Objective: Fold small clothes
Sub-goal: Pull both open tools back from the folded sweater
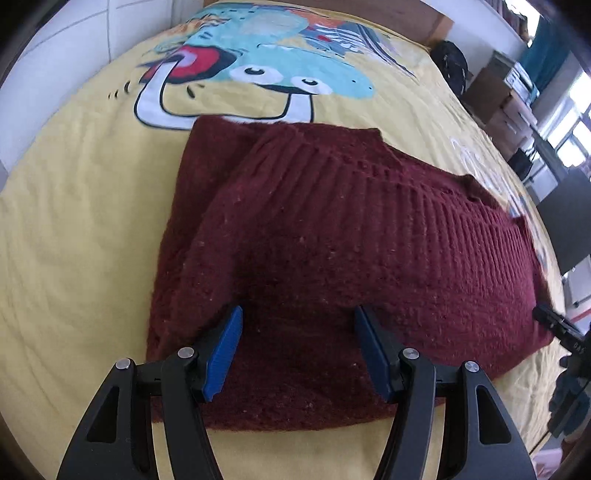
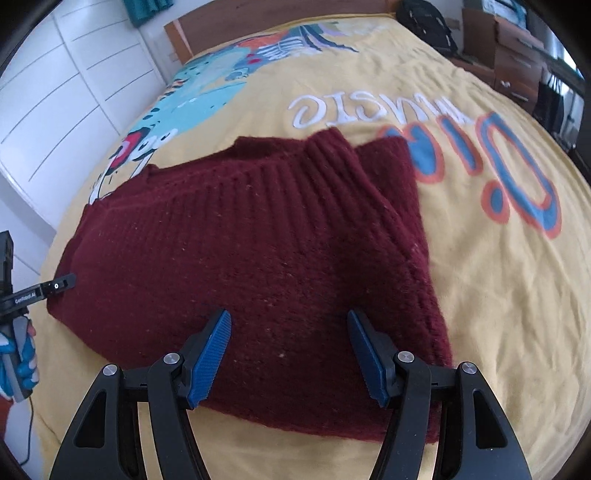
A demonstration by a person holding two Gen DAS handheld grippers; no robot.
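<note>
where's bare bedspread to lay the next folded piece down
Bare yellow bedspread lies right of the maroon sweater, below the printed lettering, and left of the sweater under the cartoon print. The middle is crowded by the sweater and both claws.

Maroon ribbed sweater [image 1: 314,240]; yellow cartoon-printed bedspread [image 1: 74,229].

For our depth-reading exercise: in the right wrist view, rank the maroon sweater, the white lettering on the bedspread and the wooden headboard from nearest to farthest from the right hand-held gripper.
1. Maroon sweater: directly beneath the right hand-held gripper, centre of the view.
2. White lettering: on the yellow bedspread just beyond the sweater's far edge.
3. Wooden headboard: at the bed's far end, top of the view.
</note>
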